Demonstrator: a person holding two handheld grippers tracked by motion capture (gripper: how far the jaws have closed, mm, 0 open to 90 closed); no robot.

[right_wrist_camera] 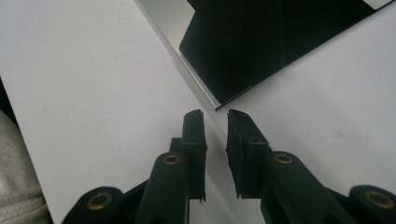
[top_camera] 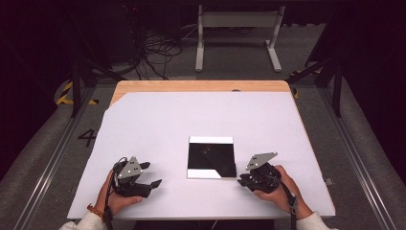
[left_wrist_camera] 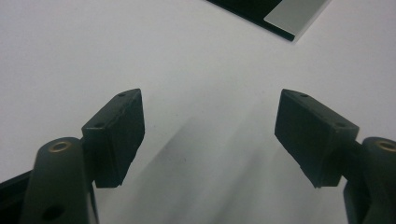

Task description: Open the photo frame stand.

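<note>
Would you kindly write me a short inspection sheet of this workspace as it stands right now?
Surface: white sheet over a wooden table, wood bare along the far edge.
Job's things: one square black paper with white strips at its far and near edges, lying flat near the middle.
Clutter: nothing seen.
Grippers: left tool low over the sheet, jaws wide apart, nothing between them; right tool at the paper's near right corner, jaws narrowly apart, gripping nothing.
Cables: a tangle on the floor beyond the table.
Surroundings: grey floor, white stand, dark frame legs.
</note>
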